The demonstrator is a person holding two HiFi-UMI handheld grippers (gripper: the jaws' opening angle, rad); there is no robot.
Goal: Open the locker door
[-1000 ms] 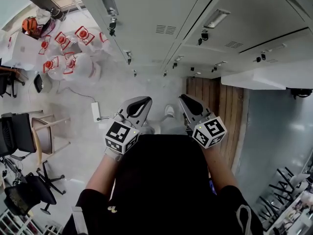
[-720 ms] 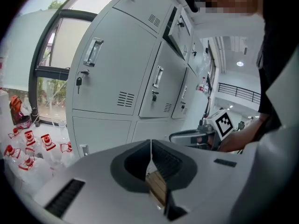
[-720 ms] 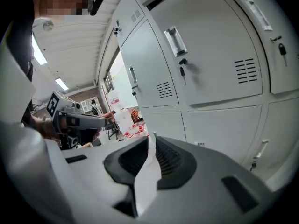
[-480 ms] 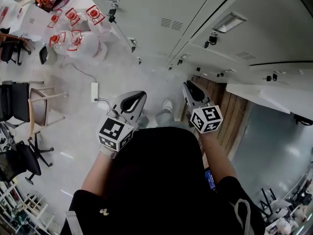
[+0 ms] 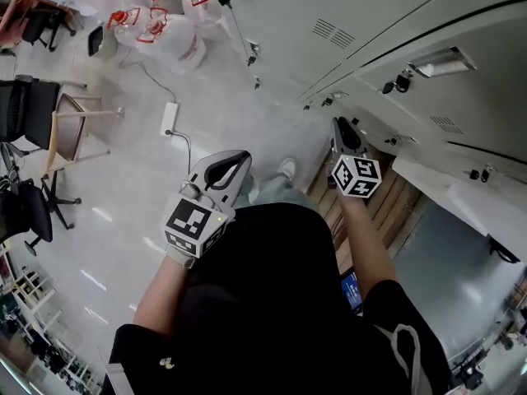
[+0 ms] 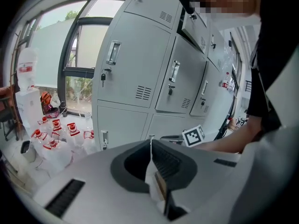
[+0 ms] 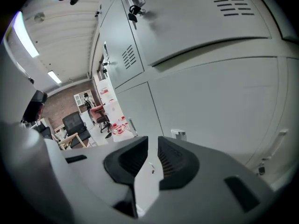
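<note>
A bank of grey lockers (image 5: 387, 31) fills the upper right of the head view. My right gripper (image 5: 339, 125) reaches toward its lower row. In the right gripper view a lower locker door (image 7: 219, 101) stands closed just ahead, with a small latch (image 7: 178, 134) right above the jaws. The right gripper (image 7: 153, 142) shows only a narrow slit between its jaws and holds nothing. My left gripper (image 5: 238, 157) hangs back over the floor, shut and empty (image 6: 150, 141). It faces lockers with handles and a key (image 6: 102, 77). The right gripper's marker cube (image 6: 193, 136) shows beyond it.
Water bottles with red caps (image 5: 160, 6) stand on the floor at the upper left. Chairs (image 5: 70, 122) and a power strip (image 5: 170, 115) with its cable lie to the left. A strip of wooden flooring (image 5: 395, 200) runs under the lockers at the right.
My right gripper has gone down and forward toward the lower lockers. The left gripper has turned a little but stayed in place. The head view has swung, shifting the lockers rightward.
</note>
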